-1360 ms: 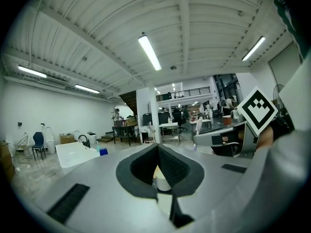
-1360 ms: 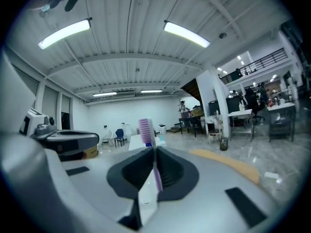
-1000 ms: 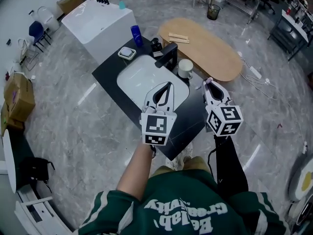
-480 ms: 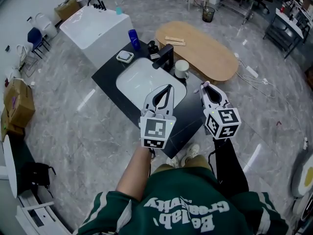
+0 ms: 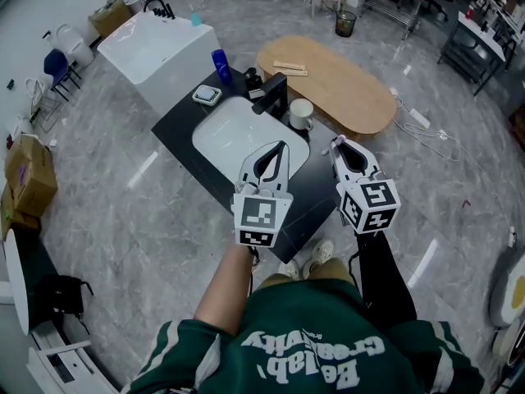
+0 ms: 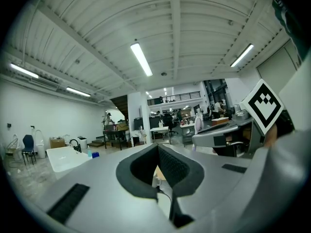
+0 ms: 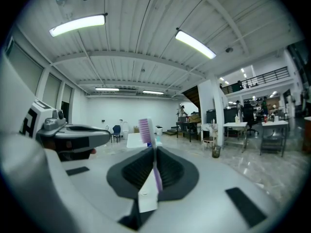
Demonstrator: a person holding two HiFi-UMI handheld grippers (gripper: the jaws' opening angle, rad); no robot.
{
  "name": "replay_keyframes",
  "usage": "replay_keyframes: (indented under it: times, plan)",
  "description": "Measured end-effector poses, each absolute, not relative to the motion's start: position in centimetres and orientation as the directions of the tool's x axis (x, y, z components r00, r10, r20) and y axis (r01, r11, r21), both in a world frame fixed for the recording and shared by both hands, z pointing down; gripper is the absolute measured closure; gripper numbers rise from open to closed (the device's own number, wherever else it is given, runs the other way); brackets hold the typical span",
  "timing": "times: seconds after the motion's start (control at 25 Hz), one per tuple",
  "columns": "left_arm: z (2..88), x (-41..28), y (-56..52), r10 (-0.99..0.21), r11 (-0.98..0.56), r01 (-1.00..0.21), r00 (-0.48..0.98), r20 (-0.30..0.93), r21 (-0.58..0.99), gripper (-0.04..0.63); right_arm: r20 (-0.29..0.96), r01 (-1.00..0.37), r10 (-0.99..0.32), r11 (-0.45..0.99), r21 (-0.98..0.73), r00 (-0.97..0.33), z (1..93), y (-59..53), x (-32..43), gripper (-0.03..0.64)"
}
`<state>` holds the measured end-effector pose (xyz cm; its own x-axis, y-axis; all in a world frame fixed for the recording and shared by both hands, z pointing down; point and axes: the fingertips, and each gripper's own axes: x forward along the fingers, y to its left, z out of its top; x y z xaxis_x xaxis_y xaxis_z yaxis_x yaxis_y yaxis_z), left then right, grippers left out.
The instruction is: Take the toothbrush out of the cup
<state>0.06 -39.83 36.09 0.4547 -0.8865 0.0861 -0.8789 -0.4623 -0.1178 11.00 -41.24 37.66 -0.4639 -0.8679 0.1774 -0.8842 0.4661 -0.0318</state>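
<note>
Toothbrush (image 7: 145,131) is already clear of the cup (image 5: 300,113). My right tool (image 7: 154,150) is clamped on its thin handle, with the bristle head standing up past the tips. The right gripper view shows the pads pressed onto the handle from both sides. The cup stands on the table (image 5: 321,197) beside the faucet (image 5: 275,93), well apart from the brush. My left tool (image 6: 158,148) has its jaws together on nothing and hangs over the near side of the sink (image 5: 234,134), just beside the right one. I judge the taking-out itself done, so what worries me now is the hold. The handle is narrow and smooth, and the pads catch only a short stretch of it, so a quick swing or a roll of my wrist could let the brush pivot or slide out. In the head view my right tool (image 5: 340,147) sits over the table's far right edge, so a dropped brush might land on the floor rather than on the dark top. The two tools are also close together. If I bring them nearer, the brush head could strike the left tool (image 5: 281,148) and be levered loose. Reaching back toward the faucet risks tipping the cup.
</note>
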Motion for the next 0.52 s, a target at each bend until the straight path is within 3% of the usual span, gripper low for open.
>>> replay_keyframes:
  times: [0.52]
  plan:
    - [35.86, 0.16, -38.98, -0.883, -0.469, -0.874, 0.462, 0.087, -0.126, 0.601, 0.163, -0.885, -0.871, 0.465, -0.036, -0.464, 37.28, -40.4, 10.96, 0.591]
